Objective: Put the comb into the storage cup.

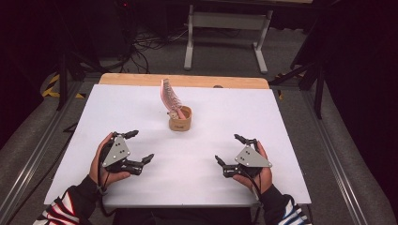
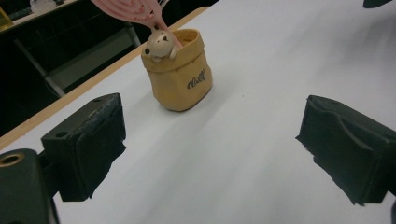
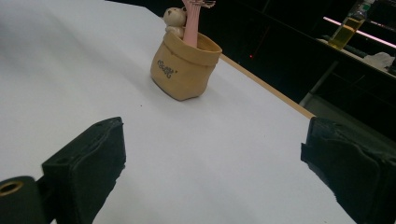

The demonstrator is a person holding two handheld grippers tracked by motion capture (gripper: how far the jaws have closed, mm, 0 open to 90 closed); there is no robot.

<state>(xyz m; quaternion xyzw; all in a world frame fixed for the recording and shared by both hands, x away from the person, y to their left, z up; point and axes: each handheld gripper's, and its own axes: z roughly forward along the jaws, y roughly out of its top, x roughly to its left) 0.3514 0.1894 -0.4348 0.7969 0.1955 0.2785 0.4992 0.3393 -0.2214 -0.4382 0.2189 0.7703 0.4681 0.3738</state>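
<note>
A small tan pouch-like holder (image 1: 180, 119) (image 2: 180, 74) (image 3: 184, 65) with dark lettering stands upright on the white table (image 1: 202, 154), a little behind its middle. A pink comb-like brush (image 1: 169, 96) (image 2: 135, 9) (image 3: 191, 25) sticks up out of it, and a tiny bear figure (image 2: 159, 45) (image 3: 175, 19) clings to its rim. My left gripper (image 1: 141, 146) rests at the near left, open, with nothing between its jaws. My right gripper (image 1: 230, 149) rests at the near right, open and empty too. Both point toward the holder from a distance.
The table's far edge is a wooden strip (image 1: 183, 80). Behind it stands a grey table frame (image 1: 225, 28) among floor cables. A bottle of yellow liquid (image 3: 346, 28) sits on a surface off to the side. White tabletop lies on every side of the holder.
</note>
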